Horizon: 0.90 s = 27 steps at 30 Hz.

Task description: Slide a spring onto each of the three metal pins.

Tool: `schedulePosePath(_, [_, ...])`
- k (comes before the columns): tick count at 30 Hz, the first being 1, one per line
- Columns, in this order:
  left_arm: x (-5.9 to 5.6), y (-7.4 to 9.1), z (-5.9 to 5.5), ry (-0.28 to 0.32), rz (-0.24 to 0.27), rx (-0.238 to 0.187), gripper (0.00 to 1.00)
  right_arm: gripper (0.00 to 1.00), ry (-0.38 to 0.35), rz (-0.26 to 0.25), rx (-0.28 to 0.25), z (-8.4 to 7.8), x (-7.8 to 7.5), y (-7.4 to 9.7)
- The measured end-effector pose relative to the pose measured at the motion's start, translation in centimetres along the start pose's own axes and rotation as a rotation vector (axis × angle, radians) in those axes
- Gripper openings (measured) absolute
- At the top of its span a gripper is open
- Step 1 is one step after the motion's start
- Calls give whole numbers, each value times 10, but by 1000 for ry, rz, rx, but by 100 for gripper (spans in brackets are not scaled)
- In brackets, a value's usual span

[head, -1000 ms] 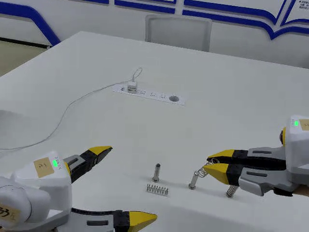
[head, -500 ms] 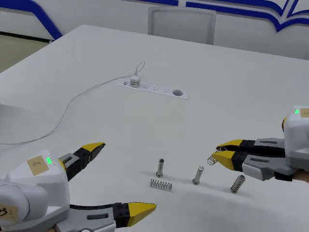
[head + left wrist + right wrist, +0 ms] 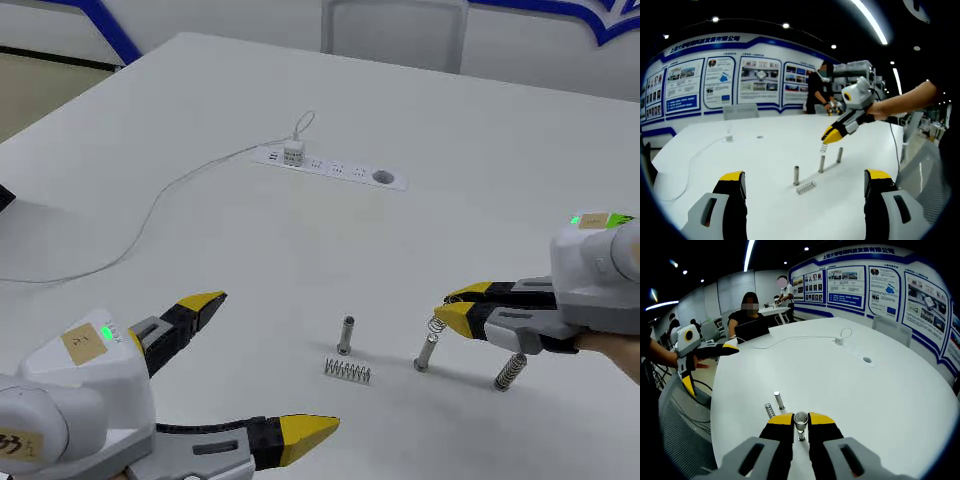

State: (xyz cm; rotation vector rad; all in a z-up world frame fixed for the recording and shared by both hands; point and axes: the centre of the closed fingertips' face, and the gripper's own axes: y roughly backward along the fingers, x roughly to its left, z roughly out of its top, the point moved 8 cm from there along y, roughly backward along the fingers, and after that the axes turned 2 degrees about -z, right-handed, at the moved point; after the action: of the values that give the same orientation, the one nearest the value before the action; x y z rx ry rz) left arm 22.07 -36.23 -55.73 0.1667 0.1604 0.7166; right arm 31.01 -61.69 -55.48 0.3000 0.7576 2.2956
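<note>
White tabletop (image 3: pixel 480 160) is spreading across the head view, a power strip (image 3: pixel 330 168) lying at upper centre. At right centre a spring (image 3: pixel 435 324) is being pinched between the narrowed jaws of the right gripper (image 3: pixel 452 307), right over the top of a pin (image 3: pixel 425 353). Left of it a bare pin (image 3: pixel 346 334) is standing, a loose spring (image 3: pixel 347 370) lying just below. At lower right a third pin (image 3: pixel 509 372) is already wearing its coil. At lower left the left gripper (image 3: pixel 278 362) is being held wide open.

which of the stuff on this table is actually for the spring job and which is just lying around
For the job:
bare pin
middle pin
pin with a spring on it
loose spring, lying flat
held spring in the right gripper
left gripper, open

Just lying about:
power strip
white charger
cable
chair
</note>
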Motion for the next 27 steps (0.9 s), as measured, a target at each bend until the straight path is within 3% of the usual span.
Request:
schedulePosePath(12, [-3, -2, -7, -7, -12, 38, 100, 11, -29, 0, 74, -11, -1, -10])
schedulePosePath(17, [-1, 0, -6, 3, 1, 30, 100, 11, -4, 0, 109, -17, 2, -17])
schedulePosePath(27, [-2, -1, -9, -16, 4, 58, 100, 11, 17, -24, 144, -26, 4, -27])
